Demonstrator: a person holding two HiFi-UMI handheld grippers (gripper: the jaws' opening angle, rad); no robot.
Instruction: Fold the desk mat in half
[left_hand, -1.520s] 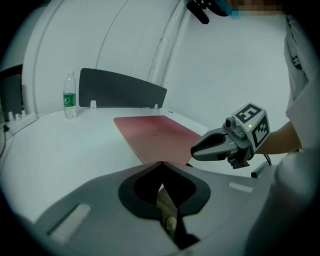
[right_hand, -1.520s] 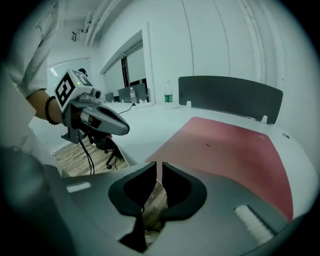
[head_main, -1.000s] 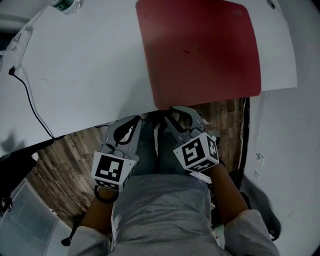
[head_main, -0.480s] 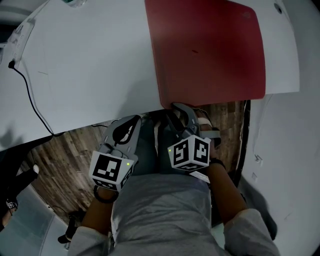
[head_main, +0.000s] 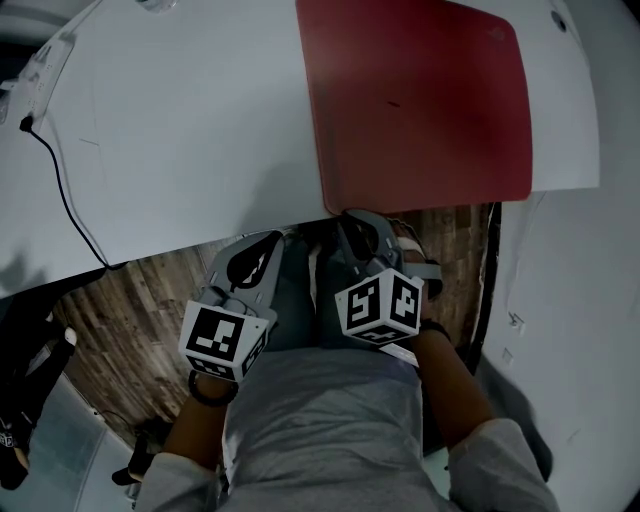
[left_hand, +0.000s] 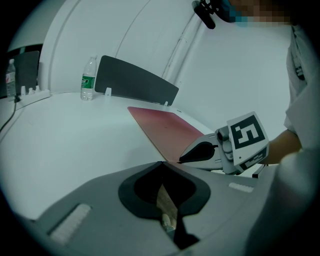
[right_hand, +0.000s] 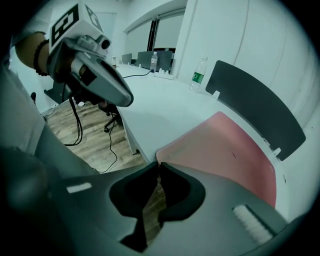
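Lower-left corner of the dark-red rectangular desk mat is clamped by the just-closed right gripper; folding is enabled. Left gripper is shut, empty.

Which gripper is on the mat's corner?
The right gripper: its jaws have just been closing on the red desk mat's near corner. The left gripper hangs beside it, shut and empty.

Office, long white desk, dark divider panel, water bottle

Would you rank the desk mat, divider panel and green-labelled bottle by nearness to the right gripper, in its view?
1. desk mat, corner at the jaws that just closed.
2. divider panel, right, behind it.
3. green-labelled bottle, at panel's far end.
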